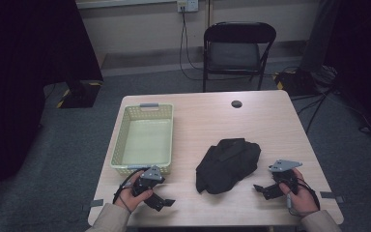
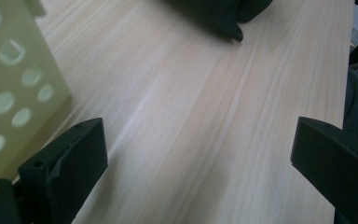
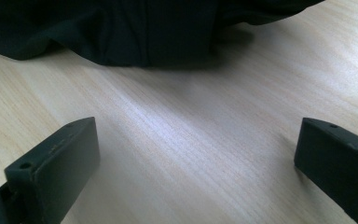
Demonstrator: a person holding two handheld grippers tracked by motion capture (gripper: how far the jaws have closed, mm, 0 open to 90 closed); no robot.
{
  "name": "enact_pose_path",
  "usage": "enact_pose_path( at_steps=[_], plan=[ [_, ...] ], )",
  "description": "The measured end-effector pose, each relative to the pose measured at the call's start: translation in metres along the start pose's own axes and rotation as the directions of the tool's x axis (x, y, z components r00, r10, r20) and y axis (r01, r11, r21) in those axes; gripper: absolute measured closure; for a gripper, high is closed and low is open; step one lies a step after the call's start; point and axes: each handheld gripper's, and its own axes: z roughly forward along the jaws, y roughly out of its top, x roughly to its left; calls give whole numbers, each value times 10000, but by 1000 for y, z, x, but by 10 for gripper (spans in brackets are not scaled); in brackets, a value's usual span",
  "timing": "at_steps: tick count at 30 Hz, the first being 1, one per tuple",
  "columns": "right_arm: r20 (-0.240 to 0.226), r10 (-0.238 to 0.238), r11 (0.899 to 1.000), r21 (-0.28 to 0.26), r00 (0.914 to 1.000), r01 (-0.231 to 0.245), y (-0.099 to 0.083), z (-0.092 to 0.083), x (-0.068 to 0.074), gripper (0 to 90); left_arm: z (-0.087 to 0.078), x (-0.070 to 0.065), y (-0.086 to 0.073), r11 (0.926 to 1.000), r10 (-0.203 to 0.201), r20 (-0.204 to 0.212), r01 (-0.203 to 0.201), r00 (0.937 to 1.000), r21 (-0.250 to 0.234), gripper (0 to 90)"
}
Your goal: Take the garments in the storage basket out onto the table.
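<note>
Between both tongs, black garment lies diagonally.

Dim overall in the high view, with deep black at the left and right edges and slight softness throughout. Brighter on the table, evenly lit from above, with faint shadows under the black cloth. Pale sheen on the wood in the right gripper view. Blurred basket close up in the left gripper view; cloth detail lost in darkness.
</note>
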Motion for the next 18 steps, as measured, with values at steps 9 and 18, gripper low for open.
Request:
enact_pose_path(
  at_steps=[9, 18],
  plan=[
    [2, 0, 10000, 0, 10000, 0, 0, 0, 0, 0, -3, 3, -15, 9992, 155, -497, -136, 9986, 384, 31],
    [2, -9, 10000, -3, 10000, 9, 0, 0, 0, 0, -8, 5, -28, 9980, 427, -1019, -377, 9939, 503, 26]
  ],
)
